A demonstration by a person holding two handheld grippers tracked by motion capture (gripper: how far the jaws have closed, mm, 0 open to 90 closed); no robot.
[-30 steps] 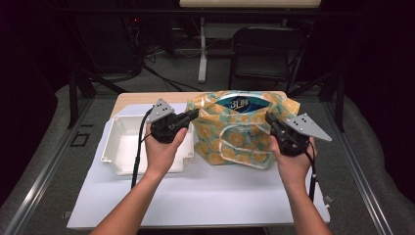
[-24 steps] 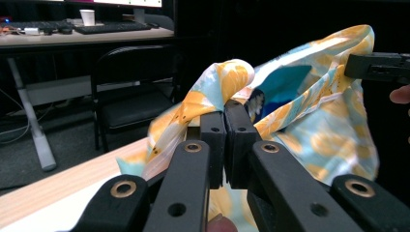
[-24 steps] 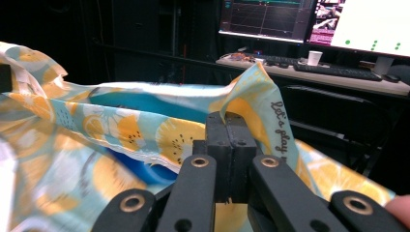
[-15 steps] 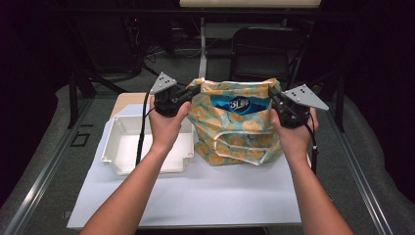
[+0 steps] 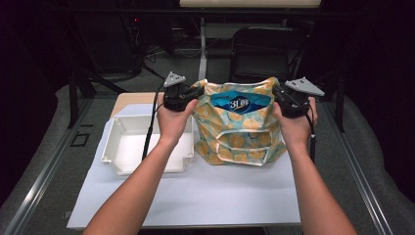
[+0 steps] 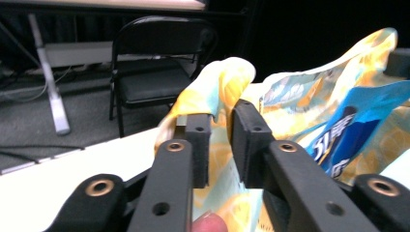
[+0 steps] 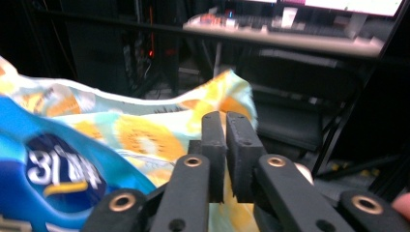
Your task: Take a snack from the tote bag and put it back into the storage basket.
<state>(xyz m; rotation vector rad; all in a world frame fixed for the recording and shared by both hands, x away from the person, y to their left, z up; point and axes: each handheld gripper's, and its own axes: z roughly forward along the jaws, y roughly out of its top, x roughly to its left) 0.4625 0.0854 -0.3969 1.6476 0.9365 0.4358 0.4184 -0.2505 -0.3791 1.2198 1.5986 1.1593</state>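
Left gripper view: my left gripper [image 6: 220,140] jaws, just opening, are loosening around the orange-patterned fabric bag's [image 5: 240,129] rim. My right gripper [image 7: 226,145] is pinching the opposite rim. The bag is standing on the white table [image 5: 195,196], beside a white plastic tray [image 5: 122,147].

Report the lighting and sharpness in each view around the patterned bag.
High view: white table sheet brightly lit, room behind dark, bag fairly sharp. Left gripper view: bag and blue packet soft, the chair clearer. Right gripper view: bag smeared, packet's print blurred, background dim.
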